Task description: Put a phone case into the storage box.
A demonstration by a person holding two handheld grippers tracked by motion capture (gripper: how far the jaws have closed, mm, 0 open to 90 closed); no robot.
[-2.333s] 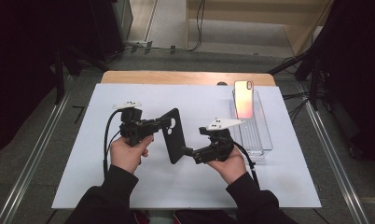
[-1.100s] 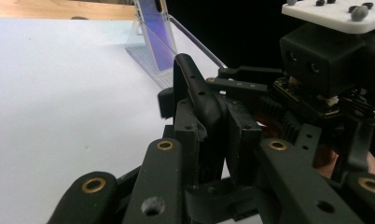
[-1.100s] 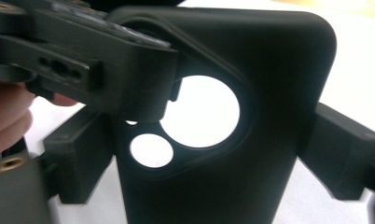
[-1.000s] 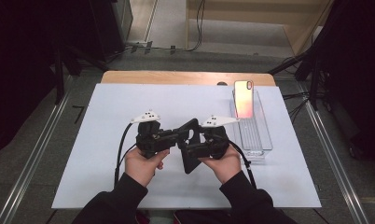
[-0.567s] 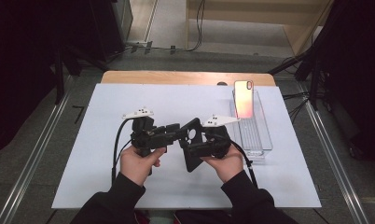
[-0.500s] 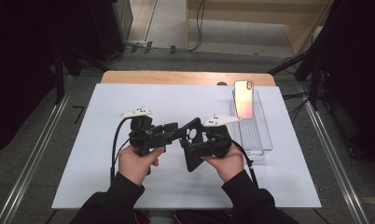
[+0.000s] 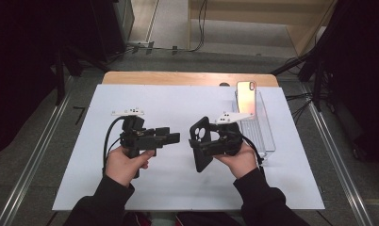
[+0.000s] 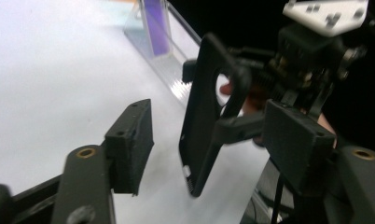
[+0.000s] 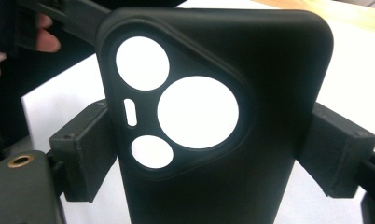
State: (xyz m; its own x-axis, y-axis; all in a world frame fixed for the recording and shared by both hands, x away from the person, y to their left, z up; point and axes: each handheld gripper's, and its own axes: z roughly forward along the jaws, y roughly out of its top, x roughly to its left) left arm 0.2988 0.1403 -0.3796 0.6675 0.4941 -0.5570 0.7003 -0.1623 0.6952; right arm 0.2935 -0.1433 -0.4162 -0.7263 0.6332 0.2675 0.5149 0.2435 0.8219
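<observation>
Your right gripper point(image 7: 204, 146) clamps one black phone case point(image 7: 200, 143), upright above the counter point(image 7: 178, 101), three round camera cutouts showing. Your left gripper point(image 7: 176, 138), jaws just opening, is empty beside it. One phone point(image 7: 246, 94) stands in one clear tray point(image 7: 265, 136).

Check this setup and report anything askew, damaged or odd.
Nothing stands out. The right gripper clamps the black phone case by its side edges, intact. The left gripper has just opened, jaws empty. The phone leans in the clear stand.
</observation>
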